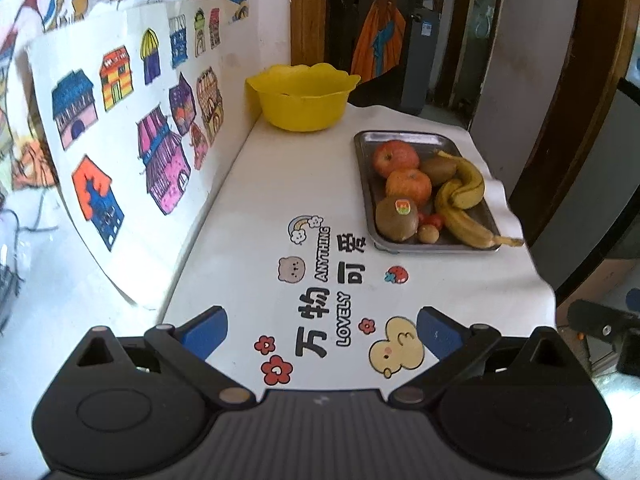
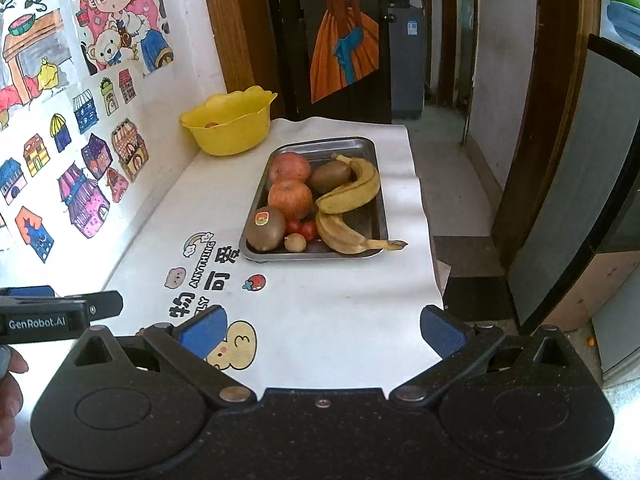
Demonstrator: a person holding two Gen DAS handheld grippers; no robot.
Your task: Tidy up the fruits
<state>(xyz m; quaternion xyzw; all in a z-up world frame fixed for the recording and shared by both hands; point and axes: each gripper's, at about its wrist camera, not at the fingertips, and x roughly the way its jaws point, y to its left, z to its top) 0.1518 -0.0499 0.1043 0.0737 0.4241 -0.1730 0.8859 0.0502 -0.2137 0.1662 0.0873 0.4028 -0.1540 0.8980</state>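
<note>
A steel tray (image 1: pixel 366 184) (image 2: pixel 370 148) on the white table holds two apples (image 1: pixel 396 158) (image 2: pixel 290 198), two kiwis (image 1: pixel 396 220) (image 2: pixel 265 229), two bananas (image 1: pixel 464 188) (image 2: pixel 354 188), cherry tomatoes (image 2: pixel 302 228) and a small brown fruit (image 2: pixel 295 243). A yellow bowl (image 1: pixel 302 100) (image 2: pixel 232 128) stands behind the tray by the wall, with something small and brown inside. My left gripper (image 1: pixel 322 332) hovers open over the near table, empty. My right gripper (image 2: pixel 322 332) is open and empty too, in front of the tray.
Coloured drawings (image 1: pixel 120 152) cover the wall along the table's left side. The white cloth (image 1: pixel 280 184) carries printed cartoons. The table's right edge drops to a floor and doorway (image 2: pixel 452 128). The left gripper's body (image 2: pixel 60 312) and a hand (image 2: pixel 10 392) show at the right view's left edge.
</note>
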